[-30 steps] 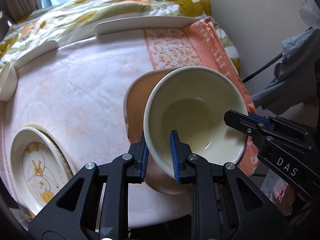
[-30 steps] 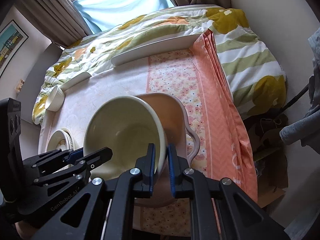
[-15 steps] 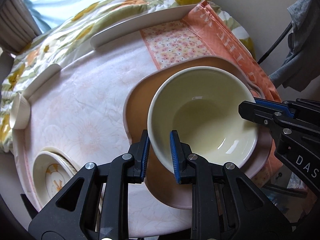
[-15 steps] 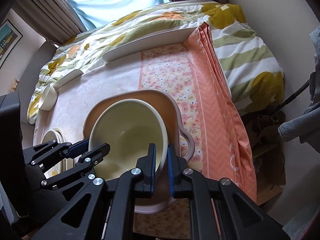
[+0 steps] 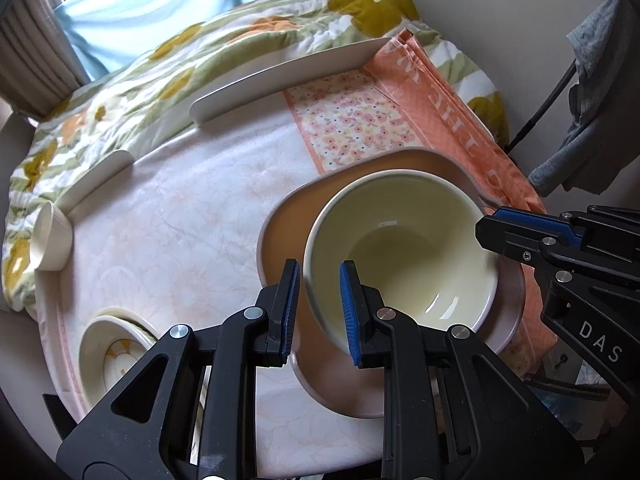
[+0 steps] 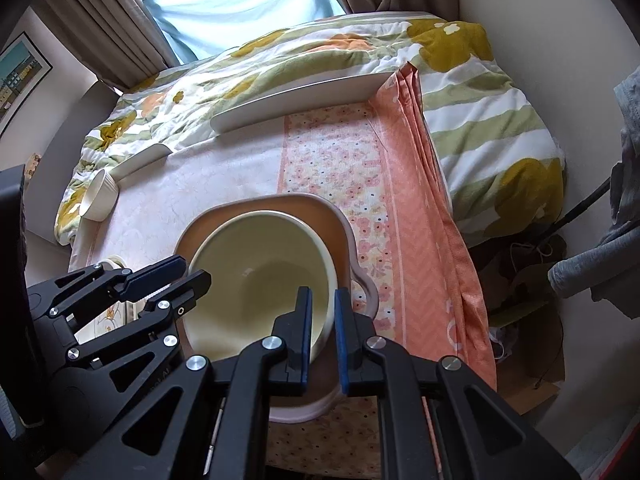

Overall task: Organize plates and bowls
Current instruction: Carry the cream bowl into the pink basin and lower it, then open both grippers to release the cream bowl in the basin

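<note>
A large cream bowl (image 5: 404,248) sits inside a wider pink-brown plate (image 5: 280,216) on the round table; both show in the right wrist view, the bowl (image 6: 260,272) and the plate (image 6: 340,224). My left gripper (image 5: 318,312) straddles the bowl's near-left rim, jaws slightly parted. My right gripper (image 6: 320,332) is shut on the bowl's right rim. A small stack of duck-print plates (image 5: 116,356) lies at the front left. A small white bowl (image 5: 50,240) lies on its side at the far left edge.
A long white plate (image 5: 288,76) and a shorter one (image 5: 100,176) lean along the table's far edge against a flowered quilt (image 5: 240,40). An orange flowered cloth (image 6: 360,160) covers the table's right side. Grey clothes (image 5: 600,80) hang at the right.
The bowl went from tilted up to level and now rests in the pink plate. My left jaws have opened a little around the rim. Both grippers rose and drew back slightly.
</note>
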Demonstrator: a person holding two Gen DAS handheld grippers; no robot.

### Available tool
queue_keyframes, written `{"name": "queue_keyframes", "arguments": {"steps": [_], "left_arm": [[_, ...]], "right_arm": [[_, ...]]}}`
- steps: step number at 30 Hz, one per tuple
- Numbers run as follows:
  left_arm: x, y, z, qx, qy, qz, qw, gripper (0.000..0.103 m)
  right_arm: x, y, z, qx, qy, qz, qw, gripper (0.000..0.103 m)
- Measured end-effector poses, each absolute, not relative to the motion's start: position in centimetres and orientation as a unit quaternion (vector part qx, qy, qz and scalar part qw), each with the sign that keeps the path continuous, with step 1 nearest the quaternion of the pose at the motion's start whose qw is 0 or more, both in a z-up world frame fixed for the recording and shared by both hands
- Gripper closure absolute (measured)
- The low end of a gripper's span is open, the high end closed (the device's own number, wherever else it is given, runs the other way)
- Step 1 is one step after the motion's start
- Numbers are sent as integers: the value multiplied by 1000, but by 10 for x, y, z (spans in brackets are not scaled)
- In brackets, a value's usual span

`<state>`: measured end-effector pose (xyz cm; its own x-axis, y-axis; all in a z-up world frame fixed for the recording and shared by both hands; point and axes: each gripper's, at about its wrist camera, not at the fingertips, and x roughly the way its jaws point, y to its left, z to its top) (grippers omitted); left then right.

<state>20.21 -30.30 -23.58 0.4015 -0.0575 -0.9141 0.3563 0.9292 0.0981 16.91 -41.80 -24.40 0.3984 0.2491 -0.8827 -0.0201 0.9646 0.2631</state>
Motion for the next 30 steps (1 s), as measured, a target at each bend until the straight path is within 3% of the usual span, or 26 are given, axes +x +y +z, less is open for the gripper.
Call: {"name": "queue_keyframes", "arguments": {"steps": [6,7,8,9,10,11,12,20,22,30], "left_arm": [[194,-290,-218,120,522,-117,837,83],[191,-286,-214,113,520,-115,839,81],[189,-281,-210,108,517,-111,842,70],[186,-277,-205,102,512,-109,846,40],[182,-272,-200,94,506,-107,851,19],[178,-266,-194,88,496,-101,858,1],[173,-260,-186,81,485,-95,866,0],[139,-195,-135,24,443,-30,896,0],[132,-175,-119,12,425,-8,905,0],[121,-85,-79,-33,379,74,922,0]], "right_arm": [[162,-424,-231,114,527,82,838,93],[160,-426,-228,116,524,82,840,89],[158,-428,-225,117,520,83,842,84],[157,-429,-221,117,517,82,844,67],[155,-430,-217,117,513,83,846,39],[154,-432,-213,118,507,85,850,25],[151,-433,-208,119,499,87,854,8],[152,-410,-150,71,431,147,887,6],[157,-392,-130,46,406,173,896,1],[174,-292,-78,-31,324,271,906,1]]}}
